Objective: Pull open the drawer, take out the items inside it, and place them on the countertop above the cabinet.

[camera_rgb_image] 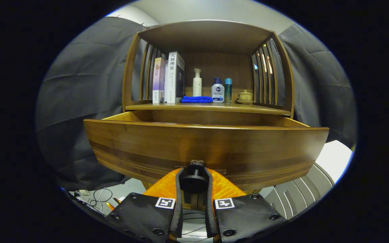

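Cabinet (208, 37) stands beyond the gripper. Drawer (204, 148) is pulled out just ahead of the gripper, its inside hidden behind its front. Worktop (248, 108) above carries books (171, 79), cloth (197, 99), bottles (217, 89), a cup (245, 96). Gripper (193, 179) is clamped on the knob (194, 180).

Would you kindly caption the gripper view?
Gripper shut on the knob of the pulled-out drawer.
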A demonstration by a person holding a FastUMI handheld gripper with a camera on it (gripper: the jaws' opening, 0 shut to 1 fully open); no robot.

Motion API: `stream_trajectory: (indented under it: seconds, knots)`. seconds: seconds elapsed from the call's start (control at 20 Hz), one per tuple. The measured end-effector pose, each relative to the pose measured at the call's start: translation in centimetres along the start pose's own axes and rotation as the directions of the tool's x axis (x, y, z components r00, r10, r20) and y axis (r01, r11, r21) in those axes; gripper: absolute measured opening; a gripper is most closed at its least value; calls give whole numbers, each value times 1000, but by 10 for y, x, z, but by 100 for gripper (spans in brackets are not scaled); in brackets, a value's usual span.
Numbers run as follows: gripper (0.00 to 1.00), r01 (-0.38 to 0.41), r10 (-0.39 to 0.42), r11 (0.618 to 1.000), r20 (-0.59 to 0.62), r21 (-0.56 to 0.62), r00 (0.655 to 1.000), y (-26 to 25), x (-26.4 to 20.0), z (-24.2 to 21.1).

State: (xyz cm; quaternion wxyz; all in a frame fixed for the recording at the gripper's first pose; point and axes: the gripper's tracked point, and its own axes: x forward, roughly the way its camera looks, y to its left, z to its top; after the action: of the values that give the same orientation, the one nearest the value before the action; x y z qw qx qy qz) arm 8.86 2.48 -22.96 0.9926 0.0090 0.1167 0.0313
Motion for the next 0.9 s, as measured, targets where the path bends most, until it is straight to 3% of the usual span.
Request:
stream_trajectory:
  seconds: [0.9]
  knots:
    - [29, -60, 60, 997, -18, -41, 998, 7, -29, -10]
